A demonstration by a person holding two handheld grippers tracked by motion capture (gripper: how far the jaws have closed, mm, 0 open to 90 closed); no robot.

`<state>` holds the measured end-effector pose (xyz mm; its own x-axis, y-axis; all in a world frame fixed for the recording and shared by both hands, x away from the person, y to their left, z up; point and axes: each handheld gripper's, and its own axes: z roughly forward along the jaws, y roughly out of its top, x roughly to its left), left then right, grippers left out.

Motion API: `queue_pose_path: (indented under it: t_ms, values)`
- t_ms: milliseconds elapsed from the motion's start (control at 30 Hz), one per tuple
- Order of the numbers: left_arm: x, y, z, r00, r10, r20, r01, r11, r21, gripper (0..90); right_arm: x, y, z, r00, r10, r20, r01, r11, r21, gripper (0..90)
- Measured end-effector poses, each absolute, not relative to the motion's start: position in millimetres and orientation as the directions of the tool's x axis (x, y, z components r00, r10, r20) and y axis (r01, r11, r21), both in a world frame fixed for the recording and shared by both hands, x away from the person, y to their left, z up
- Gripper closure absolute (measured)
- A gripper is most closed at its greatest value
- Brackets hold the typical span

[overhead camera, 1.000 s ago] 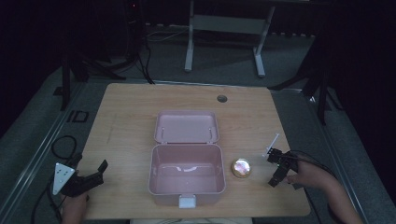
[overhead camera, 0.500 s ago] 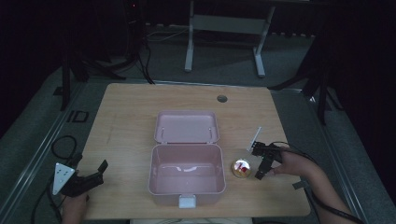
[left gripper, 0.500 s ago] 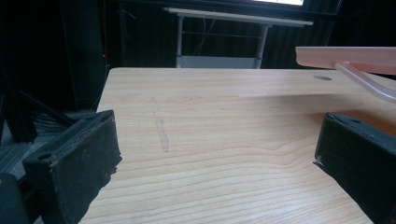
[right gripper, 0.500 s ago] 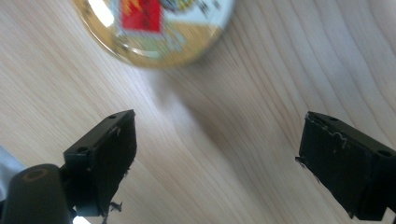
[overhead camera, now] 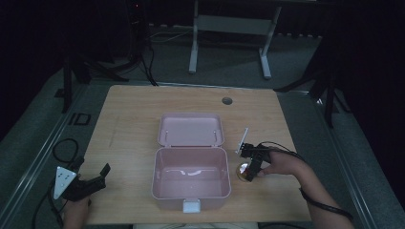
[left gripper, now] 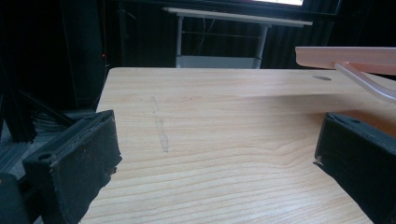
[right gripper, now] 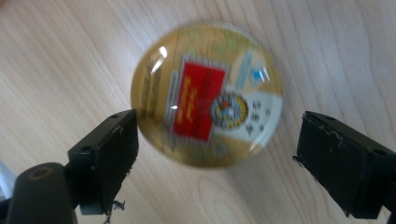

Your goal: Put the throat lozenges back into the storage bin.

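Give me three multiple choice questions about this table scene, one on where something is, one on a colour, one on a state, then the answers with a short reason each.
1. Where is the round domed sweet?
A. inside the box
B. on the table right of the box
C. on the floor

2. What colour is the box?
A. pink
B. blue
C. green

3. How is the right gripper set?
A. shut on the sweet
B. open, a jaw on each side of the sweet
C. lying inside the box

Answers:
1 B, the high view shows it on the wood beside the box.
2 A, both tub and raised lid are pink.
3 B, the right gripper view shows gaps between jaws and sweet.
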<state>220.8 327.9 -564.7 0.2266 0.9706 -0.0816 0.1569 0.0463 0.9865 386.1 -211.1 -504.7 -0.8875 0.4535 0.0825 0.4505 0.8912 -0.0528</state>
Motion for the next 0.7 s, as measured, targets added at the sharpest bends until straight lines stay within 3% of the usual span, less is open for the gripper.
queue_pose_path:
  t_ms: [700]
  values:
    - [221, 328, -565, 0.225, 0.971, -0.081, 0.159, 0.046, 0.986, 0.4, 380, -192, -510, -0.899, 0.415, 0.138, 0.413, 0.910, -0.041, 12.7]
